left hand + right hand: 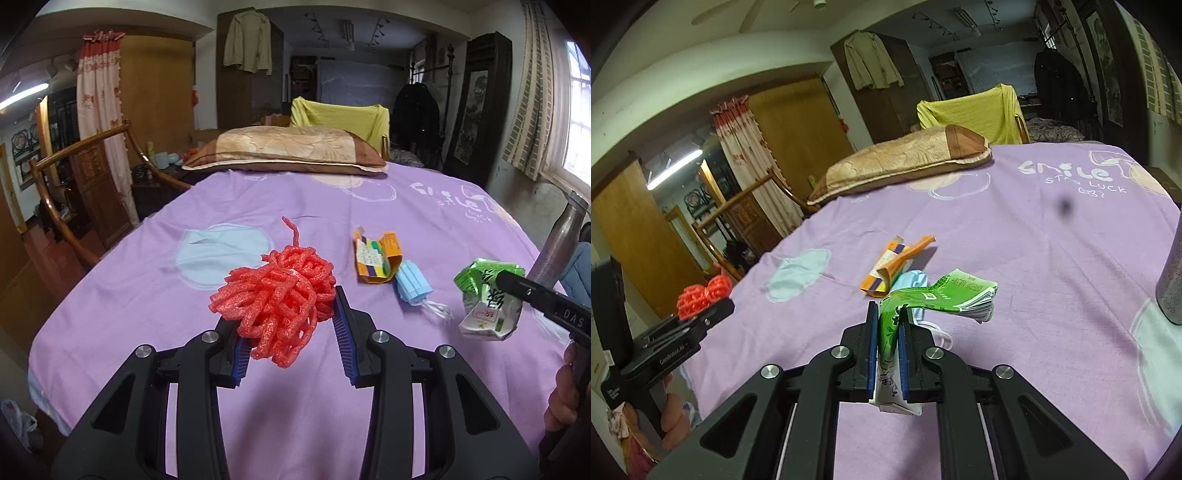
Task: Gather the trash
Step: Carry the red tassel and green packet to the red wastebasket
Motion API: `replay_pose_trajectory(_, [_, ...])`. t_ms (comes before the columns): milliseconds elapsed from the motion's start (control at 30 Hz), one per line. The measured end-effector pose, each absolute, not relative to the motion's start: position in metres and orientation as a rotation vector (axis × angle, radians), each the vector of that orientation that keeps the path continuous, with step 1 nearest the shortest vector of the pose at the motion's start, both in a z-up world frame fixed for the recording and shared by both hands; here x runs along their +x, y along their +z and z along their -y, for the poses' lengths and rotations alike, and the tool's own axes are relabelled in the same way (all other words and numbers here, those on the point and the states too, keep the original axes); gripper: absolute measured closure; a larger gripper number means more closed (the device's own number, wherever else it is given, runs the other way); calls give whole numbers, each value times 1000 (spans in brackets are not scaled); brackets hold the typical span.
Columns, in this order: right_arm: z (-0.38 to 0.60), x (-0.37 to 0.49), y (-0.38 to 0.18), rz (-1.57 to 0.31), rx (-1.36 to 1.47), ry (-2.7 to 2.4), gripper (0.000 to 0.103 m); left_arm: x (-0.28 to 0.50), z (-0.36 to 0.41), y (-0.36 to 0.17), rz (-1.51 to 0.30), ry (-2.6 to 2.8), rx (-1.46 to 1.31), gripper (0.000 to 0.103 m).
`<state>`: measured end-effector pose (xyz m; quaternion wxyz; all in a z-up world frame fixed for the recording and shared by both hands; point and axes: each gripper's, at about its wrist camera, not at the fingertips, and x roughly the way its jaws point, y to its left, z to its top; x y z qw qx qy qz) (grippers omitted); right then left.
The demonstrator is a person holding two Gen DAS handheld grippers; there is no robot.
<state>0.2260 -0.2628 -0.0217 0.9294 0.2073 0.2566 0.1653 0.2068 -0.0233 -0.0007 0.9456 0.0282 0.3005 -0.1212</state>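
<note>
- Holding a red foam net [279, 295], the left gripper [291, 332] has the bundle bunched between its blue pads; the left pad is buried in the foam and the right pad sits against its edge, so it pinches the net, which hangs above the purple bed sheet [147, 266].
- Pressed nearly together, the right gripper [888, 343] clamps a crushed green drink carton [923, 302] by its flattened lower part; the printed top flops out to the right beyond the pads.
- On the bed sheet, beyond both grippers, an orange and purple cardboard box [376, 258] lies opened and flattened, and a folded blue face mask [413, 286] lies touching its near right corner, with its white ear loops trailing toward the near side.
- Judged by its look, the foam net is very light and springy: it squashes under the pads and could slip out if the hold eases, so a bite deep into the bundle suits it better than one on a stray strand.
- The carton looks light, creased and somewhat slick; the flat crushed part where it is held now seems the safest spot.
- The cardboard box seems thin and stiff; a raised flap or edge would give the pads something to close on.
- The mask is soft and limp; its folded middle looks the surest place, since a loop alone would let it dangle.
- A steel bottle [557, 243] stands at the far right; no bin shows in either view.
</note>
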Motion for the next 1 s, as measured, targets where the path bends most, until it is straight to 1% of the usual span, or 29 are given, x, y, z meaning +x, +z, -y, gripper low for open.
replay_pose_trajectory(267, [273,202,-16,-483,478,366,92,178,-32,12,-601,-173,-2,63])
replay_pose_trajectory(467, [267,180,6,-438,461,387,93,153,-82,16,-584,-93,-24,63])
replay_pose_trajectory(800, [216,153,40,-401,393,492,93,110,-171,-5,-604,39,-78,63])
replay_pose_trajectory(1000, [173,148,53,-423,350,578,93,86,-230,-31,-640,129,-141,63])
